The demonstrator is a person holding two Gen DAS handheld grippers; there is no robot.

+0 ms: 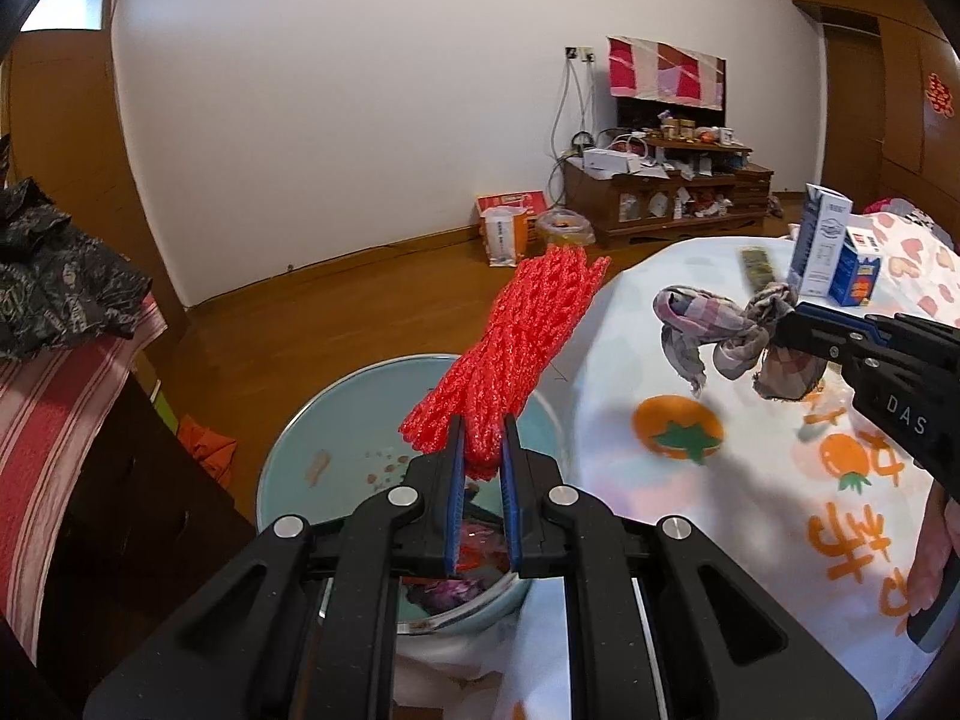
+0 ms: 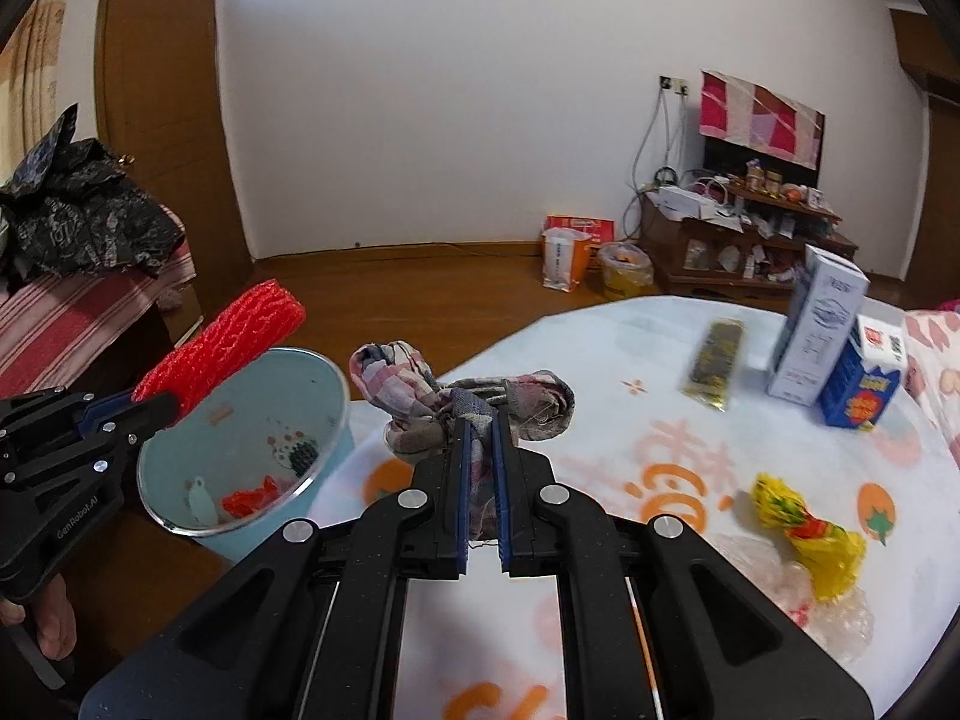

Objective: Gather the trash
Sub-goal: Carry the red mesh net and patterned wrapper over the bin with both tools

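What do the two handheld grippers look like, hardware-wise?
Both match: matte black linkage bodies with silver round pivot bolts and blue finger pads. The right gripper carries white "DAS" lettering on its side; the left gripper reads "GenRobot.AI". No cables show. A bare hand grips the left handle, no sleeve visible.

Wooden cabinet (image 1: pixel 666 198) against wall; striped bedding (image 2: pixel 78 312).

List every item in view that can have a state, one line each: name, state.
left gripper: shut on red foam net, held above bin
right gripper: shut on plaid rag, lifted off the table
light blue trash bin: open, trash inside
tall white carton: upright on table
small blue carton: upright beside it
yellow wrapper: crumpled on table
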